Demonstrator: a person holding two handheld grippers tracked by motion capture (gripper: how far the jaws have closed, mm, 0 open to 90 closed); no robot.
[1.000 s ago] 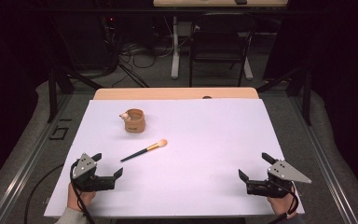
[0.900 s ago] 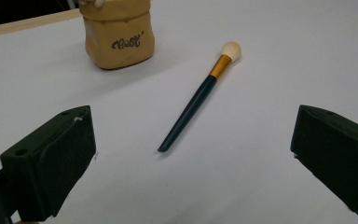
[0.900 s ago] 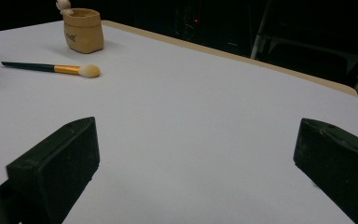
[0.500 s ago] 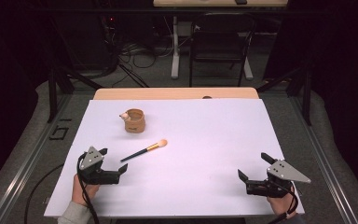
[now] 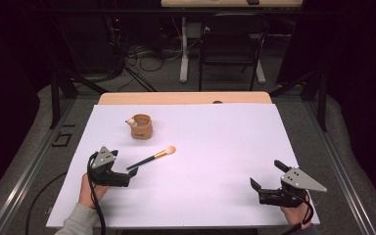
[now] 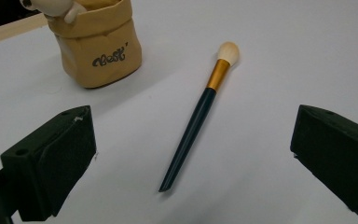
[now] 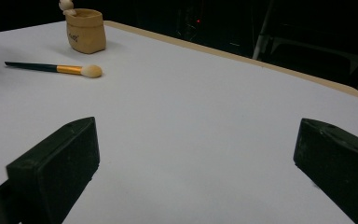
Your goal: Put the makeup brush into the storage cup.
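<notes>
White sheet (image 5: 210, 147) covers the table. Left gripper (image 5: 133, 172), near left, has its jaws spread wide and holds nothing; the dark handle tip of the brush (image 5: 152, 157) lies just beyond them. Tan pot (image 5: 141, 127) stands farther back. Right gripper (image 5: 255, 185), near right, is likewise released, well apart from the brush

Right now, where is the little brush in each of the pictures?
High view: the brush lies left of centre on the white table, just ahead of the left gripper.
Left gripper view: it lies in the middle, between the open jaws, bristles pointing away.
Right gripper view: far upper left.
Shared landmark: the tan pot, standing apart beyond the brush.
</notes>
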